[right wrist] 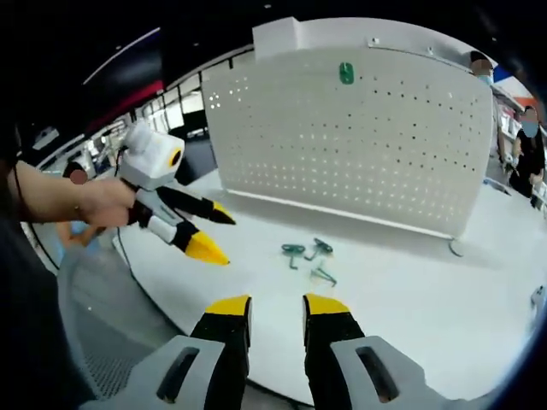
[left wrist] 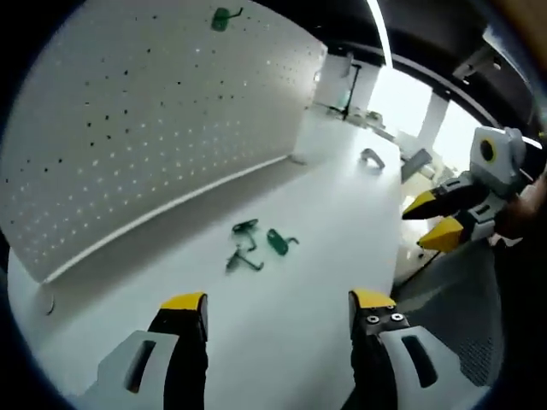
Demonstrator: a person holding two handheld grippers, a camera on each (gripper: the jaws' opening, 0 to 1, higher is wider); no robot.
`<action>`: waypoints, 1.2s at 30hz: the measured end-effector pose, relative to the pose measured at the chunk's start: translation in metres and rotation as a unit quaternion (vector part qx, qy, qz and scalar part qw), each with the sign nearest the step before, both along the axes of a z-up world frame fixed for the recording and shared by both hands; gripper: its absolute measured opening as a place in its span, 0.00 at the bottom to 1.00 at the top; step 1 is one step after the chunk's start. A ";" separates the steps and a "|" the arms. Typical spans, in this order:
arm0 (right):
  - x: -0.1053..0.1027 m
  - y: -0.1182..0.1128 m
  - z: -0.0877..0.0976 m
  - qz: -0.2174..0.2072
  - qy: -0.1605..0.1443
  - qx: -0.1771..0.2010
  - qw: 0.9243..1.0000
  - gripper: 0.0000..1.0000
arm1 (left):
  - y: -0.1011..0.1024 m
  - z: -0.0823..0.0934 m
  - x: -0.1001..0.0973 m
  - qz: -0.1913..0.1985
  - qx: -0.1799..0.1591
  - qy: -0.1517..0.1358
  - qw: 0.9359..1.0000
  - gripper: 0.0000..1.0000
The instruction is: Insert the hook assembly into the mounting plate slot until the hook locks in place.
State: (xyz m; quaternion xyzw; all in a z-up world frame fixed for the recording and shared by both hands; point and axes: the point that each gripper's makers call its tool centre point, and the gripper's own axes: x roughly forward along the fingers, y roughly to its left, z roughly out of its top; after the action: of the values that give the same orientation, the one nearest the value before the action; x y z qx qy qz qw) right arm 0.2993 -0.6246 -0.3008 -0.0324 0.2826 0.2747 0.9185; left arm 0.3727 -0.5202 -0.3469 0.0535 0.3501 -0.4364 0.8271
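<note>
On the white table, in front of the pegboard, three loose green hooks lie in a small cluster, close together and some perhaps touching; in the right gripper view they sit at about twelve o'clock from that view's own jaws. They look like thin bent wire or moulded plastic with small flat tabs, glossy and slim. One more green hook already hangs high on the pegboard, near its top edge. The board is a white upright panel, matte, drilled with regular rows of small holes, gently bowed by the lens.

The left gripper hovers above the table with its jaws wide apart and nothing between them, the hooks at twelve o'clock beyond its yellow tips. The right gripper stands with its jaws apart by a narrow gap, also empty, out past the table's edge.

The likely trouble is the pick itself: the hooks are thin and lie flat on a smooth surface, so broad pads may skid over them or push the cluster along. Tangled hooks could lift together. A hook gripped askew would probably meet the slot at an angle and fail to lock. A hook nudged off the table edge would leave the workspace.
</note>
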 end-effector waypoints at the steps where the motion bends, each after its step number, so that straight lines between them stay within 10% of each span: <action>1: 0.001 0.000 -0.002 -0.001 0.004 0.002 1.000 0.23 | -0.003 -0.003 0.001 -0.007 -0.001 0.002 1.000 0.67; 36: 0.003 -0.023 -0.032 -0.024 0.053 -0.011 0.998 0.21 | -0.043 -0.052 0.059 -0.034 0.000 0.016 0.999 0.50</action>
State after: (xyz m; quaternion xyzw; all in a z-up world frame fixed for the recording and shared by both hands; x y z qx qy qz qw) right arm 0.3022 -0.6476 -0.3331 -0.0211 0.3342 0.2507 0.9083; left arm 0.4318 -0.5630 -0.3990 0.0585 0.3611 -0.4651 0.8061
